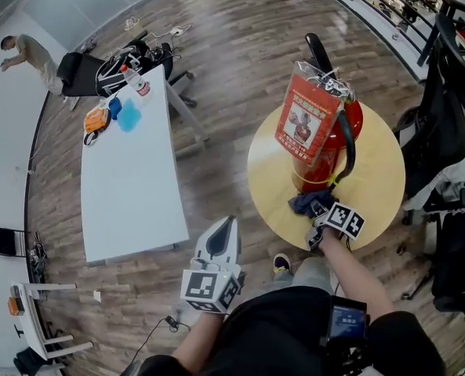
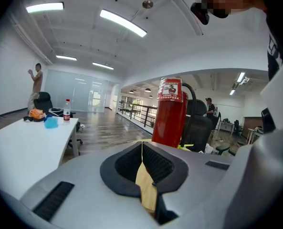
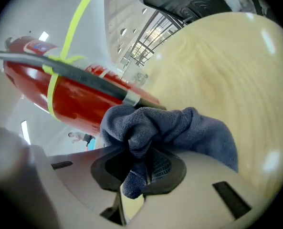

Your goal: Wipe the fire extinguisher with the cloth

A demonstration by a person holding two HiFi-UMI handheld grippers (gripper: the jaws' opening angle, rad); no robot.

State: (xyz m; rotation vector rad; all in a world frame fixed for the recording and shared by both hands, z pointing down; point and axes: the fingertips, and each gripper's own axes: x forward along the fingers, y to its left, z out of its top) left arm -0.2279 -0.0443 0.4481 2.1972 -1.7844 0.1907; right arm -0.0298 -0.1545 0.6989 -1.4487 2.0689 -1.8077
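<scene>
**Step in hand: cloth set at the foot of the extinguisher, wiping stroke to follow**

**Right gripper.** The right gripper [image 3: 140,168] has its jaws clamped on a fold of the blue cloth [image 3: 179,128]. One end of the cloth hangs back through the jaws, and the bulk bunches ahead of them.

**Cloth position.** In the head view the cloth sits at the base of the extinguisher [image 1: 320,169], on the side nearest the person. It either touches the red body or lies just beside it; contact cannot be confirmed.

**Extinguisher.** It stands upright on the round table [image 1: 381,182]. A tag [image 1: 306,116] hangs over its upper front, and a black hose [image 1: 350,143] runs down its right side.

**Left gripper.** The left gripper [image 1: 228,227] has its jaws together with nothing between them. It is held well apart from the extinguisher, to its left and off the table, and takes no part.

**Assessment.** The wipe appears to be at its lowest point on the body, and most of the surface probably remains to be covered.

**Next move calls for:**
- Press the bunched cloth flat against the red body.
- Draw it upward or around the body while keeping the jaws clamped.
- Steer the stroke clear of the hose and the tag, which may snag the cloth.
- Keep side pressure moderate, since nothing steadies the extinguisher. The idle left gripper could brace it.
</scene>
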